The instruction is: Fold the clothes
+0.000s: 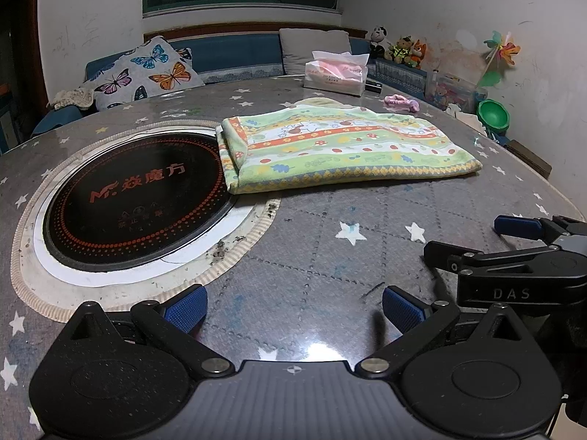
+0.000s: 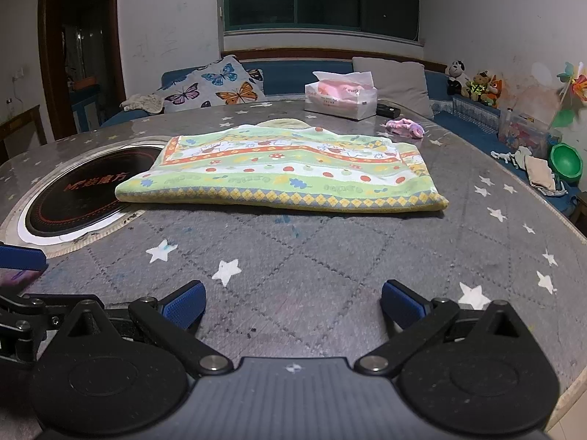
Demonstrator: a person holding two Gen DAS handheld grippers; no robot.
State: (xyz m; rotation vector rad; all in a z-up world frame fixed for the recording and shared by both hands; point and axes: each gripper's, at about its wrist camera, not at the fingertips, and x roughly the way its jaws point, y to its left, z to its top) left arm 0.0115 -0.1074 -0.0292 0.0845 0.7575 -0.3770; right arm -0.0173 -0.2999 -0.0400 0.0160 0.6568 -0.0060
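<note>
A folded green, white and orange patterned cloth (image 1: 341, 146) lies flat on the grey star-print table, its left end over the edge of the black round cooktop; it also shows in the right wrist view (image 2: 286, 172). My left gripper (image 1: 293, 310) is open and empty, low over the table, well short of the cloth. My right gripper (image 2: 292, 304) is open and empty, also short of the cloth. The right gripper shows at the right of the left wrist view (image 1: 477, 242). A blue pad of the left gripper shows at the left edge of the right wrist view (image 2: 22, 256).
A black round cooktop (image 1: 135, 198) is set into the table (image 1: 330, 256). A tissue box (image 2: 341, 99), a small black item (image 2: 389, 111) and a pink cloth scrap (image 2: 405, 126) lie at the far side. A sofa with a butterfly pillow (image 2: 216, 88) stands behind. A green bowl (image 2: 565, 163) sits right.
</note>
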